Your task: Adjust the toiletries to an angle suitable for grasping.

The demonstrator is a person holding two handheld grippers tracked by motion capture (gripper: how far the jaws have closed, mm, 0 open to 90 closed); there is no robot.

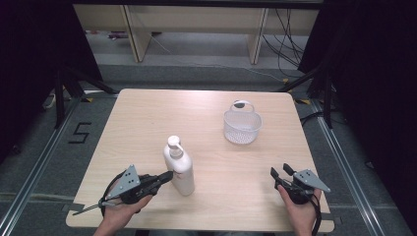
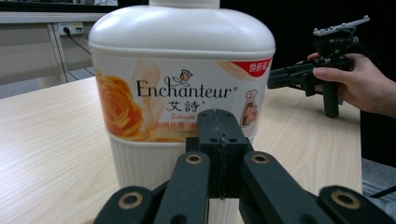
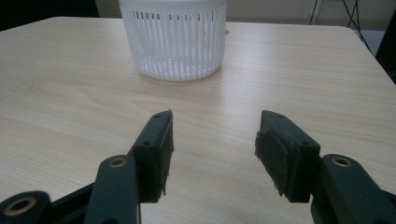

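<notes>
We're looking at a lab or test room set up for recording. The pale wooden worktop (image 1: pixel 206 113) stands alone on grey carpet. Left of the worktop a black "5" (image 1: pixel 78 132) is taped on the floor, and metal rails (image 1: pixel 34 169) run along the floor on both sides of it. Black curtains (image 1: pixel 29 54) and tripod legs (image 1: pixel 61 91) flank the worktop. Beyond the worktop stand plain wooden bench legs (image 1: pixel 135 34), with loose cables (image 1: pixel 287 37) trailing over the floor behind it at the right.
</notes>
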